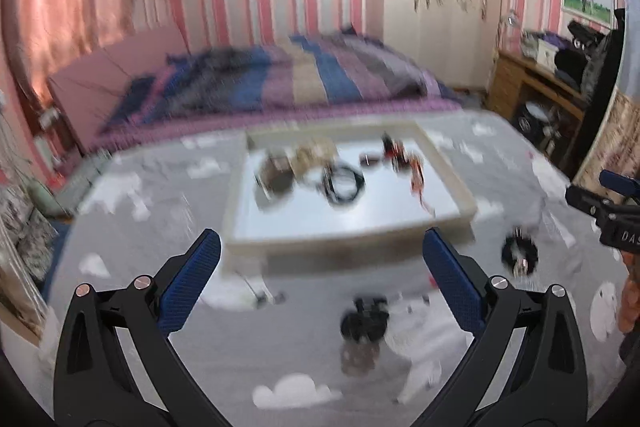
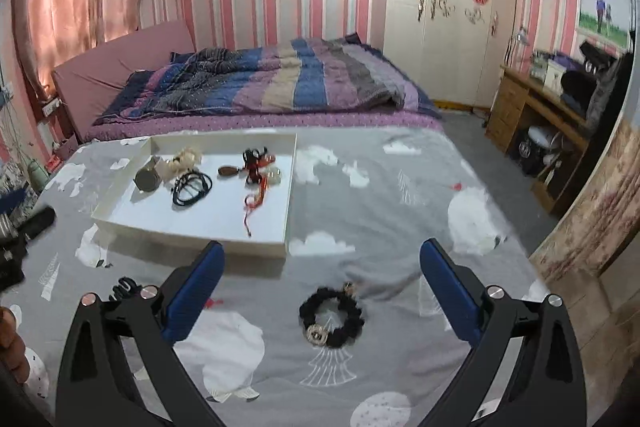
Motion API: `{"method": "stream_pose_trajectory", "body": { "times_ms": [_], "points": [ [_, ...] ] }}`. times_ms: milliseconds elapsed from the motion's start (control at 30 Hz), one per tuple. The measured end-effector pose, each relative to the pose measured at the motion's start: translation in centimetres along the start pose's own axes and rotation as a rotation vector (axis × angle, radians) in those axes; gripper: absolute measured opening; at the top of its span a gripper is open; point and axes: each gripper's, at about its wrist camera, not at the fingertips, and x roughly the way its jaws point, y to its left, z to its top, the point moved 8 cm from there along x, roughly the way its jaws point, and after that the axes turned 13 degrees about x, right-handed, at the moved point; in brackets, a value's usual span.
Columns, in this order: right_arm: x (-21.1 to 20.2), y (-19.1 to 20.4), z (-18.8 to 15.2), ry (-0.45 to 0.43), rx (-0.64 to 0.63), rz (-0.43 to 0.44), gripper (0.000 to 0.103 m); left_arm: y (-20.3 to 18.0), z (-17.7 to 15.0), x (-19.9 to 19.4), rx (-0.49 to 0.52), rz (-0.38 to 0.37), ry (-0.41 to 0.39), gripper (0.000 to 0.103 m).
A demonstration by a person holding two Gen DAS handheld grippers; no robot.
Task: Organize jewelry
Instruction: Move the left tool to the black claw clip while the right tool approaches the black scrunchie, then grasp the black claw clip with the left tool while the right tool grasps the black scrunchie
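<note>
A white tray [image 2: 120, 223] lies on the grey cloud-print sheet and holds black hair ties [image 2: 192, 189], a red cord [image 2: 256, 195] and several other pieces. A black scrunchie [image 2: 332, 315] with gold charms lies on the sheet, just ahead of my open right gripper [image 2: 322, 259], between its fingers' lines. The left wrist view is blurred: the tray [image 1: 452, 163] is ahead of my open left gripper [image 1: 320, 247], a dark hair clip [image 1: 364, 319] lies between its fingers, and the scrunchie [image 1: 520, 255] sits to the right. A black claw clip [image 2: 124, 287] peeks out beside the right gripper's left finger.
A bed with a striped quilt [image 2: 280, 83] lies behind the grey sheet. A wooden desk [image 2: 532, 107] with clutter stands at the right, next to a white wardrobe [image 2: 440, 19]. The right gripper's body [image 1: 608, 215] shows at the left view's right edge.
</note>
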Motion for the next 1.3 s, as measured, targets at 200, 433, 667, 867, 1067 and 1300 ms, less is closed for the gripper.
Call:
{"method": "stream_pose_trajectory", "body": {
  "times_ms": [200,433,667,867,1067,1300],
  "points": [
    [1.5,-0.7,-2.1,-0.007,-0.054,-0.085,0.098,-0.6,-3.6,2.7,-0.009,-0.004,0.084,0.1],
    [3.4,-2.2,-3.2,0.04,-0.043,-0.139,0.098,-2.1,-6.8,5.3,0.005,-0.022,0.173,0.1],
    [6.1,-2.7,-5.4,0.163,-0.012,-0.141,0.098,-3.5,-7.7,6.2,0.021,-0.059,0.178,0.1],
    [7.5,-3.4,-5.9,0.193,0.017,-0.15,0.098,-4.8,-7.6,6.3,0.022,-0.137,0.171,0.1],
    [8.8,-4.0,-6.5,0.228,0.014,-0.18,0.098,-5.8,-8.0,7.6,0.051,-0.151,0.197,0.099],
    [9.6,-4.3,-6.2,0.245,0.063,-0.151,0.097,-6.4,-8.6,9.5,0.059,-0.163,0.253,0.081]
  ]
}}
